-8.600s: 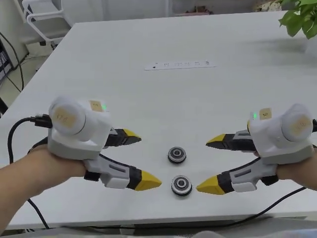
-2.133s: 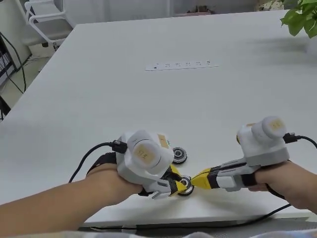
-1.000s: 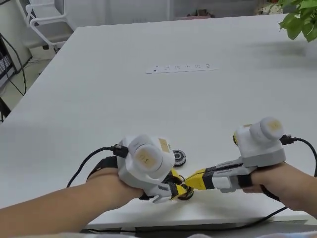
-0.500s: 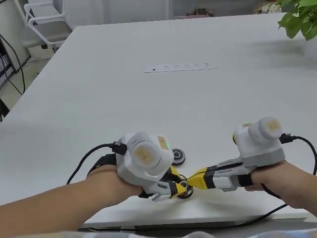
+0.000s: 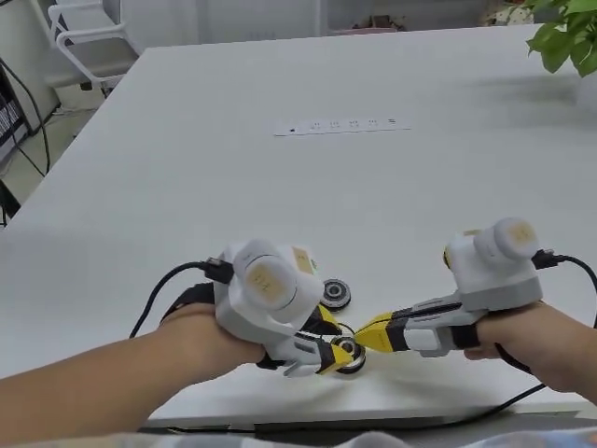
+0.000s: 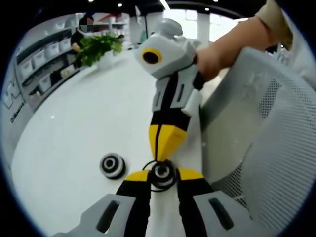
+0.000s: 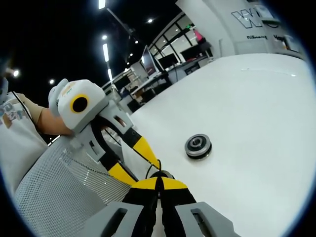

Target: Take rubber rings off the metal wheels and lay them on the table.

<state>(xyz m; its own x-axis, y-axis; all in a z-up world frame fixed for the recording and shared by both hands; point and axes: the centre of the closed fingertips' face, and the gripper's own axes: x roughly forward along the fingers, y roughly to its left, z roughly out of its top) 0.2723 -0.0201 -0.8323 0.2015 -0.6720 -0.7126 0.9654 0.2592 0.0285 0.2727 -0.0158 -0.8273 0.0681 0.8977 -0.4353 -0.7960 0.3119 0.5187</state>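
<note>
- Fingertips (image 6: 136, 176) of the left gripper (image 6: 163, 175) are clamped on the near wheel (image 6: 163, 171), one on each side, and hold it at the front edge of the table (image 5: 280, 187).
- Fingertips (image 7: 170, 185) of the right gripper (image 7: 158, 183) are pressed together. Judging by the thin black loop at the tips, they are pinched on the rubber ring (image 6: 146, 164).
- In the left gripper view the rubber ring stands off the near wheel as a slack loop on the side facing the right gripper. The rest of it appears to be seated on the rim.
- Meaning for the task: the ring is started but not yet free. The likely next move is a pull away from the wheel while the left gripper resists it.
- Risk: the strand is thin and could slip from the pinch or snap back onto the rim.
- The far wheel (image 5: 335, 293) lies flat on the table just beyond the left gripper, ring on, untouched.
- Against the earliest frame: both grippers then hung open and well apart, flanking two free wheels. Now they meet tip to tip at the near wheel.
- Against the last half second: the pose is almost unchanged, and the right gripper has drawn slightly back and up.
- Farther out: a power strip (image 5: 341, 124) at mid-table, a plant (image 5: 564, 33) at the far right corner, and a mesh chair (image 6: 266, 128) at the person's side.
</note>
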